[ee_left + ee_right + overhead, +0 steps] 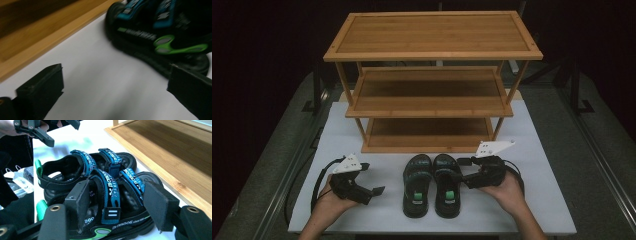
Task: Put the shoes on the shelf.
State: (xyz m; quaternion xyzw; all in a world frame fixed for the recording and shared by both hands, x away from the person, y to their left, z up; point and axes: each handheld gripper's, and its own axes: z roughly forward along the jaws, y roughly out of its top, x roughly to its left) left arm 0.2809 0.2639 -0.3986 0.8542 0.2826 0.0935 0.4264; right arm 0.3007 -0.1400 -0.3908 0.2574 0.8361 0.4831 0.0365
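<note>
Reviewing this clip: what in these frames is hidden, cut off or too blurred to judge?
- Left gripper view: motion blur smears the lettering on the black sandal with blue straps and green trim; its heel runs off the right edge.
- Right gripper view: whether the right gripper pads touch the nearer sandal's blue strap; they straddle it.
- High view: the bamboo three-tier rack shades its lower shelves.
- High view: strap print is too small.

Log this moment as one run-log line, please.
scene: pair of black sandals with blue straps before bamboo three-tier rack | right gripper: open, straddling straps | left gripper: open, empty
</note>
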